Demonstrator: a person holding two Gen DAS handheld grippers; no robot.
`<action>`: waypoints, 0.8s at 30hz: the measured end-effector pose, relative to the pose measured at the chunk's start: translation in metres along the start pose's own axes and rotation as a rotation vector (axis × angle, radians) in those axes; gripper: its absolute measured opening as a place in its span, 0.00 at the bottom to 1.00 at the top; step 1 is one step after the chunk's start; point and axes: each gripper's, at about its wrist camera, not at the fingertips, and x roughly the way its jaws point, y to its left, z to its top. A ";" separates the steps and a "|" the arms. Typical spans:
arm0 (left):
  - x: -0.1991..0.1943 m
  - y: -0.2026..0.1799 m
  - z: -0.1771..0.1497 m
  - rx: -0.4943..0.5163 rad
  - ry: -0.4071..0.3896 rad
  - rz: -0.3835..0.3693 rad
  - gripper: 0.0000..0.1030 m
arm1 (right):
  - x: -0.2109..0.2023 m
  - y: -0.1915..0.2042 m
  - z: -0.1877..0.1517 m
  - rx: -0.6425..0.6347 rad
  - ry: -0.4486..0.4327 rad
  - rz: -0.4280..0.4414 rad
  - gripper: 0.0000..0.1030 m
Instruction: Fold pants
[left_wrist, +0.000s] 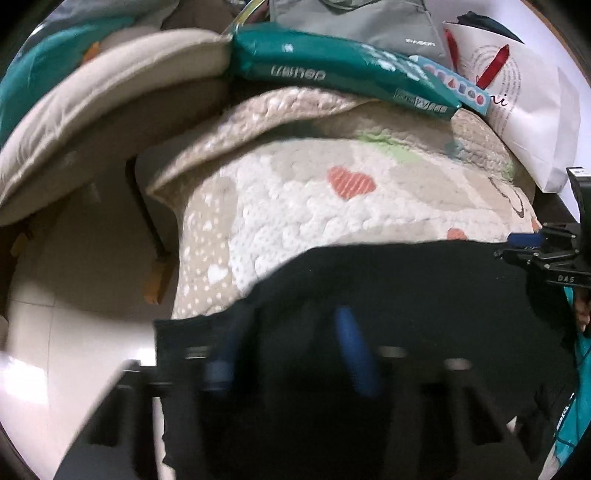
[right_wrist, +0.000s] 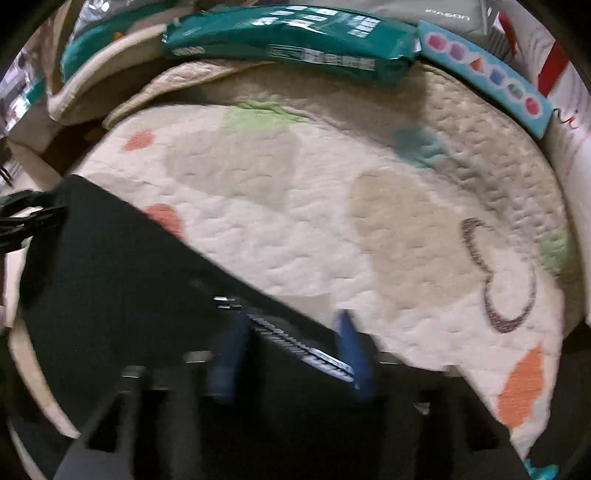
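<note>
Both your tongs, left gripper (left_wrist: 291, 350) and right gripper (right_wrist: 291, 350), look spread astride the black pants (right_wrist: 122, 280) edge, cloth running left-right between them, quilt (right_wrist: 303, 192) ahead.

black pants (right_wrist: 122, 280), cream quilt (right_wrist: 295, 206) w/ coral hearts, teal pack (right_wrist: 291, 40)

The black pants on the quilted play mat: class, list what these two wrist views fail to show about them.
- Left wrist: black pants blurred; near part runs under left gripper, off bottom edge.
- Right wrist: white waistband print too smeared to read; right gripper hides its grip.
- Folds unreadable: cloth too dark on quilted play mat.
</note>
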 end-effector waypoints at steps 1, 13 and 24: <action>-0.002 0.000 0.001 -0.008 0.000 -0.013 0.16 | -0.002 0.002 -0.001 -0.002 0.003 -0.011 0.22; -0.037 -0.013 0.007 0.009 -0.063 -0.017 0.07 | -0.044 0.003 -0.020 -0.012 -0.046 -0.119 0.03; -0.027 -0.007 0.000 0.000 -0.033 -0.012 0.07 | 0.001 -0.008 0.001 -0.149 0.069 -0.096 0.85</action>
